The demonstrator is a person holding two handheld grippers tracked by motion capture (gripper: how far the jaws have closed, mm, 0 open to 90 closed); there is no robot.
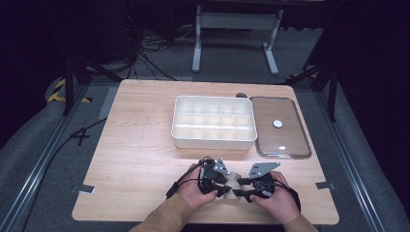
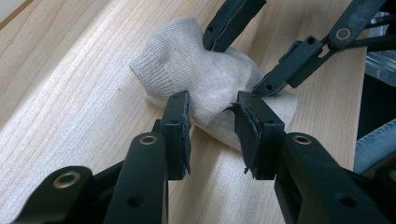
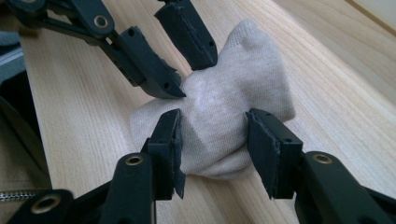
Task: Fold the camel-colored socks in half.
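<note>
- The desk (image 1: 145, 159) is pale wood, and the work sits at its near edge, between the person's two hands.
- A white compartment tray (image 1: 213, 141) stands toward the far middle of the desk, its cells apparently empty; just to its right lies a clear lid (image 1: 290, 145) with a small white knob.
- The left hand-held gripper (image 1: 223, 186) and the right hand-held gripper (image 1: 240, 186) meet tip to tip over a small bundle of cloth, well short of the tray.
- The left hand-held gripper stands about half open, its jaws either side of one end of the bundle; the cloth bulges against the pads there, so I judge it a light hold on the fabric.
- The right hand-held gripper is also about half open, straddling the other end; its left pad touches the cloth, and I cannot tell whether the right one presses.
- The sock (image 2: 205, 84) is a cream-white knit, bunched into a lumpy roll that rests on the wood, with fine ribbing and a soft crease across its middle.
- The step in hand looks like gathering or rolling the sock into a compact bundle.
- The next move probably calls for one firm grip at the middle, so the roll does not spring loose when lifted toward the tray.
</note>
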